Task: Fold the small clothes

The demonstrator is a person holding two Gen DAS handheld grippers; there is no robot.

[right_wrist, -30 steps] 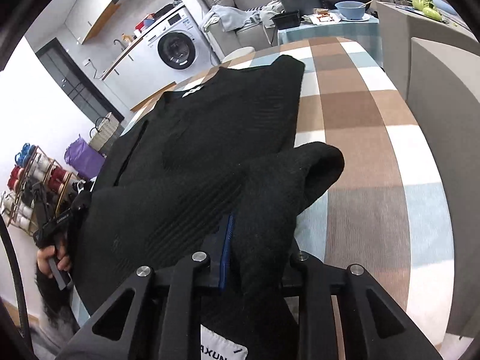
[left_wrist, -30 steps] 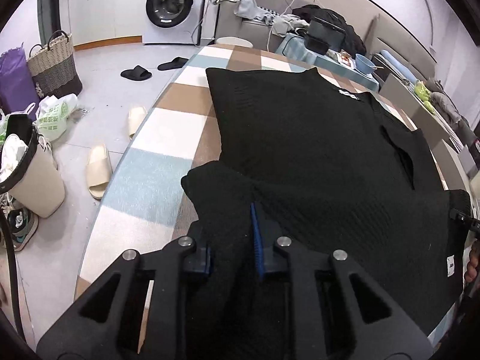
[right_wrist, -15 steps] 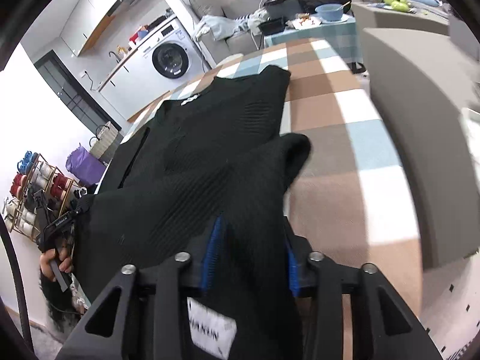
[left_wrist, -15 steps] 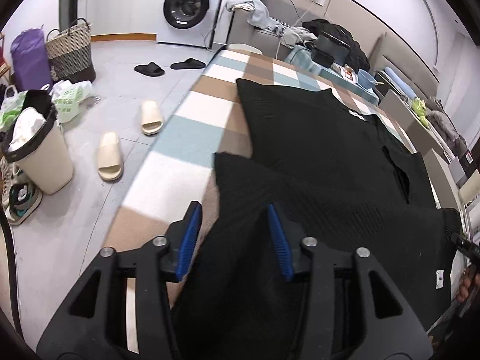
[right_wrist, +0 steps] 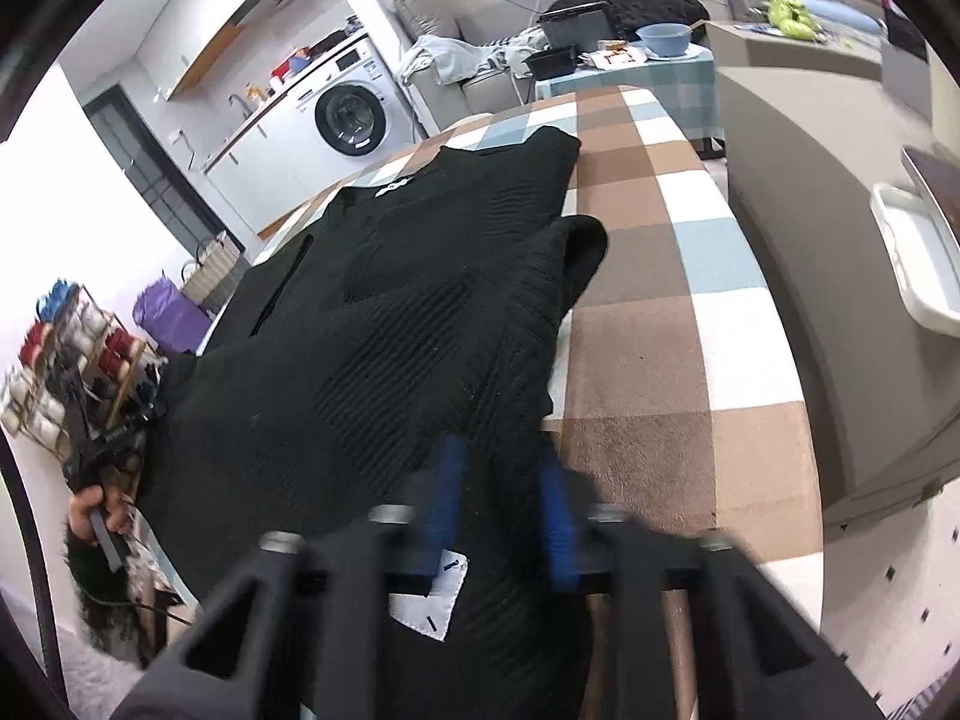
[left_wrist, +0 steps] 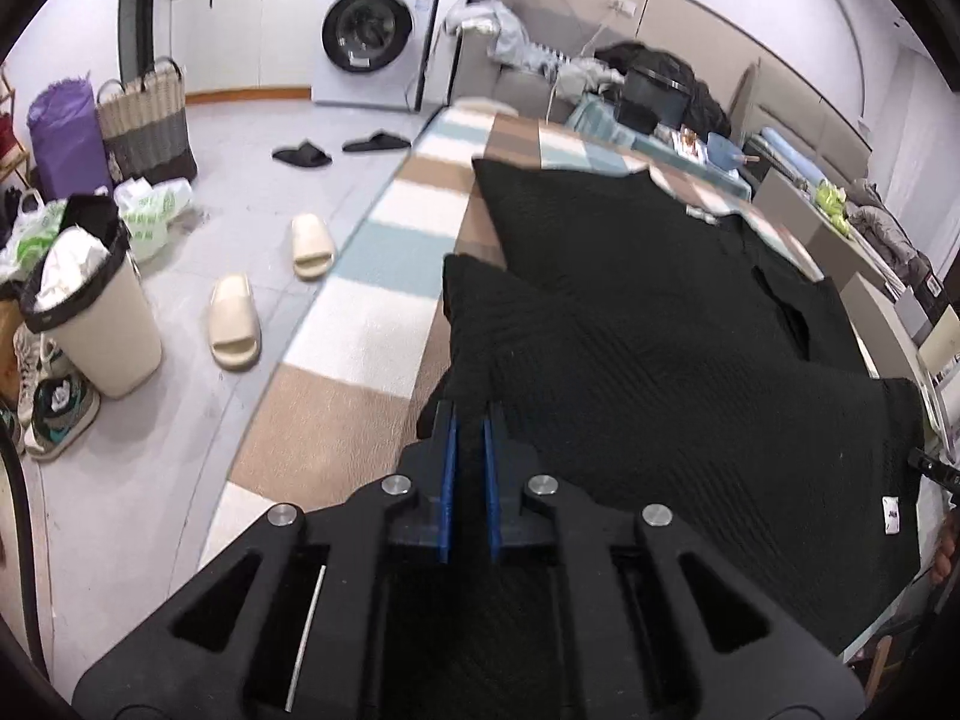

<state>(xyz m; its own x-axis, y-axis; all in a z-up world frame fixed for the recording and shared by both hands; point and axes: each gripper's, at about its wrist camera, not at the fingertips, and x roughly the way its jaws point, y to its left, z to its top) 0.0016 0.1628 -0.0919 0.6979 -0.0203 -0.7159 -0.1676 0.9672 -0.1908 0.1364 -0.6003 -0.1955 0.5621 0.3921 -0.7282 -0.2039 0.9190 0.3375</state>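
Note:
A black knit garment (left_wrist: pixel 648 312) lies spread on the checked table (left_wrist: pixel 384 288), its near part folded over. My left gripper (left_wrist: pixel 468 426) has its blue pads nearly together over the garment's near left edge; black cloth fills the narrow gap. In the right wrist view the garment (right_wrist: pixel 384 324) covers the table's left side, and my right gripper (right_wrist: pixel 498 468) stands open above the near hem, beside a white label (right_wrist: pixel 432 600). The sleeve fold (right_wrist: pixel 576 246) rests on the table.
The checked table (right_wrist: pixel 660 300) is bare to the right of the garment. On the floor at left are a bin (left_wrist: pixel 96 324), slippers (left_wrist: pixel 234 324), shoes and bags. A washing machine (left_wrist: pixel 372 30) and a cluttered sofa stand behind. A grey chair (right_wrist: pixel 840 240) stands at the right.
Both grippers let go of the folded sleeves and drew back toward the near hem. The left jaws opened, then closed to a narrow gap. The right jaws opened wider.

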